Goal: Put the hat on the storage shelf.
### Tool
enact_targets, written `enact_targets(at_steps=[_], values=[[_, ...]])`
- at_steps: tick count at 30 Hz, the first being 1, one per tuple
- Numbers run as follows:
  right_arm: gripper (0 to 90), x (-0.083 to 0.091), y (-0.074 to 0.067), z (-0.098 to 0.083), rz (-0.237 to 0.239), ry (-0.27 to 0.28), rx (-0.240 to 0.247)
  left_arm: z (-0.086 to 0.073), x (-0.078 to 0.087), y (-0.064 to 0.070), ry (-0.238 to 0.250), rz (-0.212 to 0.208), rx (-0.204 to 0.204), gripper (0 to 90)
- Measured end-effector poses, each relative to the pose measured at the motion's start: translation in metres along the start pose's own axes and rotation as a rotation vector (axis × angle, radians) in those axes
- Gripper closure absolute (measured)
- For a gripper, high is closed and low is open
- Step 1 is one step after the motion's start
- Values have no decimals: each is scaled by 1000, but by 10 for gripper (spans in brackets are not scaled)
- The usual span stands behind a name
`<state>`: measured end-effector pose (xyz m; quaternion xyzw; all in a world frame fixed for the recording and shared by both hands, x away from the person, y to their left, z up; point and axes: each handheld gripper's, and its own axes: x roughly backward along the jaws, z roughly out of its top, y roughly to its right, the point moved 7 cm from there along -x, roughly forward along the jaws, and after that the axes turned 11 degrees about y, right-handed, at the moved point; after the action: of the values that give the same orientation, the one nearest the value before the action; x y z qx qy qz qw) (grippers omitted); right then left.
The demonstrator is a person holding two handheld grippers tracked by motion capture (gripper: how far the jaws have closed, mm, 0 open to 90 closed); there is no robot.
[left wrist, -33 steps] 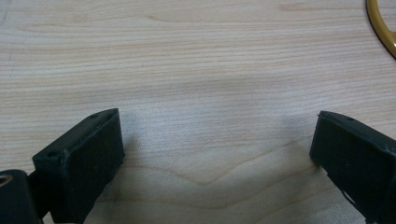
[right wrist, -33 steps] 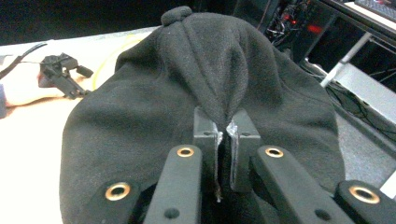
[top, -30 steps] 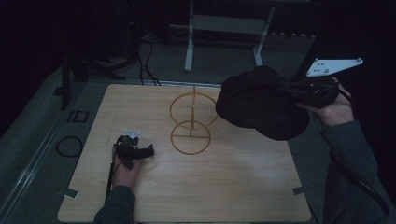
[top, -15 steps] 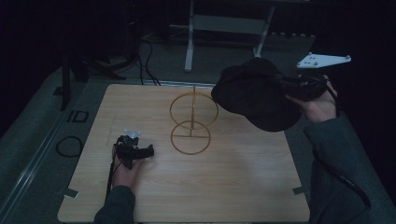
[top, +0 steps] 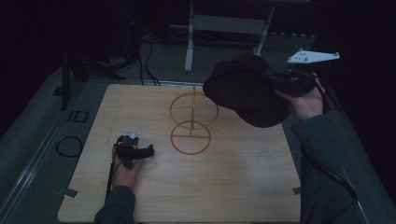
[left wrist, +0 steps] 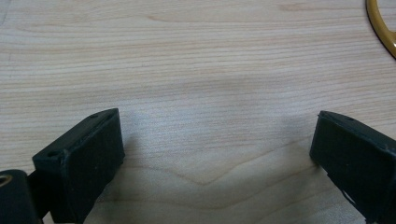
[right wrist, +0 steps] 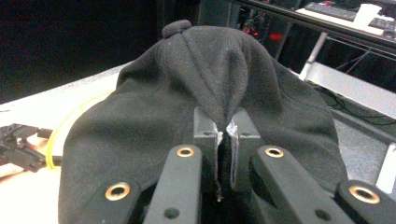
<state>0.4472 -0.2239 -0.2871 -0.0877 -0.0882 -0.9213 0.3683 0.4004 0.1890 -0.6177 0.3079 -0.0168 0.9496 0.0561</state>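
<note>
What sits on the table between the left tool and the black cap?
The gold wire stand, seen in the high view, stands between the left tool and the black cap.

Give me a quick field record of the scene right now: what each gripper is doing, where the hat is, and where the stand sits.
right gripper: jaws pinched shut on a fold of the black hat, held up in the air
black hat: hanging from the right gripper, just right of the stand's upper ring, above the table's far right part
gold wire stand: upright near the table's middle, nothing on it
left gripper: jaws open, nothing between them, resting on the table
table: light wood
</note>
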Motion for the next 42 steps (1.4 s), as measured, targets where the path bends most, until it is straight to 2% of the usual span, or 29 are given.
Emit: enact_targets(at_steps=[12,27,36,42], values=[[843,-13,-11,8,23,25,-11,0,0,0,1,1,0,24],[843,-32,-32,17,75,30,8,0,0,0,-1,0,-2,24],[842,-46,-48,16,127,38,8,0,0,0,-1,0,-3,24],[842,-54,-60,18,162,31,31,0,0,0,0,0,-2,24]])
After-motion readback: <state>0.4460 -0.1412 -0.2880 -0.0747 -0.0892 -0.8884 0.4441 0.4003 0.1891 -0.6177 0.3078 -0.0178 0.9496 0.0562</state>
